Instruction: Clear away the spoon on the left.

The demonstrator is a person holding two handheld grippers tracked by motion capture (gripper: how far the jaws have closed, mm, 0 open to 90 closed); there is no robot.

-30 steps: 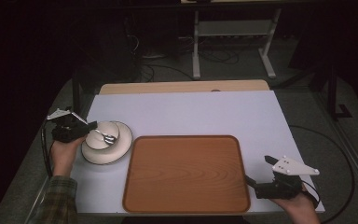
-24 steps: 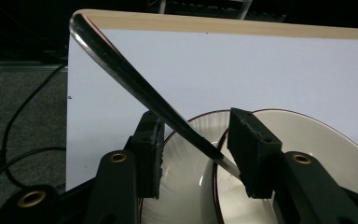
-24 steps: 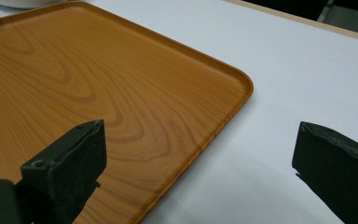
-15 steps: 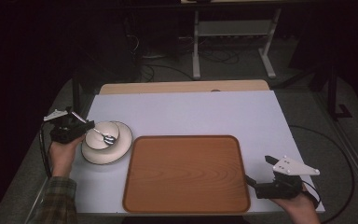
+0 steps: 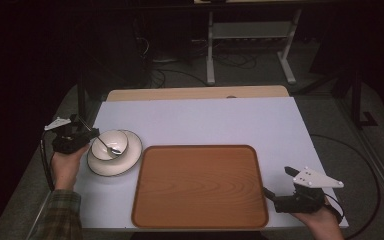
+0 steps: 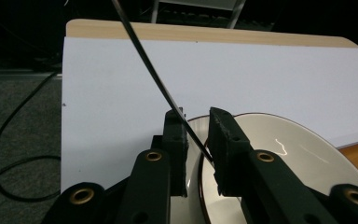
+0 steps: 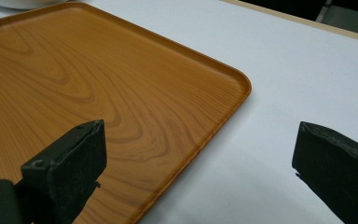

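At left of the high view, the left gripper [image 5: 91,134] pinches a spoon [image 5: 106,145] handle over the bowl [image 5: 111,143] on a plate [image 5: 130,159]. At lower right, the right gripper [image 5: 270,196] hangs wide apart beside the tray [image 5: 200,185].

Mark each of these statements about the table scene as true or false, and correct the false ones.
1. The left tongs are closed on the thin metal spoon handle. True.
2. The small white bowl sits on the rectangular wooden tray. False: it sits on a white dark-rimmed plate left of the tray.
3. The right tongs stand open with nothing between them. True.
4. The wooden tray carries a cup. False: its surface is bare.
5. The spoon's bowl end lies inside the white bowl. True.
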